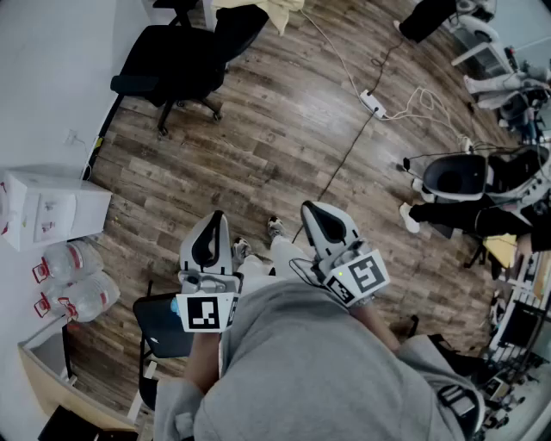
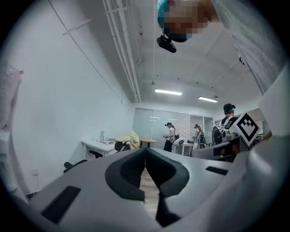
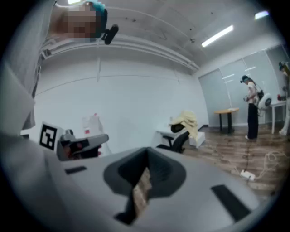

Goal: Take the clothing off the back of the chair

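Note:
A pale yellow garment [image 1: 263,13] hangs over the back of a black office chair [image 1: 185,56] at the far side of the room. The left gripper view shows the garment [image 2: 129,139] small and distant, and in the right gripper view the garment [image 3: 186,121] drapes the chair [image 3: 179,138]. Both grippers are held close to the person's body, far from the chair. My left gripper [image 1: 213,217] [image 2: 145,152] is shut with nothing in it. My right gripper [image 1: 312,208] [image 3: 146,152] is also shut and empty, pointing slightly down.
A white water dispenser [image 1: 52,207] and spare bottles [image 1: 82,293] stand along the left wall. A power strip with cables [image 1: 372,103] lies on the wood floor. A seated person [image 1: 465,207] and equipment fill the right side. Another dark chair [image 1: 164,327] is at lower left.

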Demonstrator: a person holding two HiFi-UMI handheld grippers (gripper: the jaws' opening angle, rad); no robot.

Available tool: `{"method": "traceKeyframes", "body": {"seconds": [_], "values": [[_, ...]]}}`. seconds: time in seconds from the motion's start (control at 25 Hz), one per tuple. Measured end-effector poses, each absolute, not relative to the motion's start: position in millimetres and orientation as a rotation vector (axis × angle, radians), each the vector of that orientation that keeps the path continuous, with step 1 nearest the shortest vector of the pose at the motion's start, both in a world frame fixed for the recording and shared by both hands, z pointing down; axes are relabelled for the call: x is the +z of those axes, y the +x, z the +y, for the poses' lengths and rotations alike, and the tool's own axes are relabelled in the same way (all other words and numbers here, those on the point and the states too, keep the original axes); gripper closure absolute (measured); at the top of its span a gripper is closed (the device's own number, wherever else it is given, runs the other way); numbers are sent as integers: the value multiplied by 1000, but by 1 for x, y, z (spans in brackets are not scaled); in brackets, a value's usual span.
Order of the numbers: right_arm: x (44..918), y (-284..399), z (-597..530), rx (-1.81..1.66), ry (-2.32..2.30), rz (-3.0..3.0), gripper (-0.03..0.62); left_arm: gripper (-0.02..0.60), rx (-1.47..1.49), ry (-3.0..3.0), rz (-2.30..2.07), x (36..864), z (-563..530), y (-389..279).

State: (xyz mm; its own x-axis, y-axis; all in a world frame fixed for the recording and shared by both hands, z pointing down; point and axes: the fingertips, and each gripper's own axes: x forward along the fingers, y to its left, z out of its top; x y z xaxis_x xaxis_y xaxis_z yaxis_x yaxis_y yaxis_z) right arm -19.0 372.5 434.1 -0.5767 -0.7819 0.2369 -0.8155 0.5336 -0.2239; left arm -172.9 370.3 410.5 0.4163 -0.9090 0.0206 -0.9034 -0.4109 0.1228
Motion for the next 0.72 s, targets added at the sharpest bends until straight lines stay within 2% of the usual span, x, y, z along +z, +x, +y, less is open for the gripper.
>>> {"method": "traceKeyframes", "body": {"seconds": [0.32,0.72], "values": [[431,9,407,423,1346,-2689,560,546,76,2573,-1636,410,414,-130],[418,91,425,316,1305,-2767,560,546,24,2613,-1722,392,435,-30]]}}
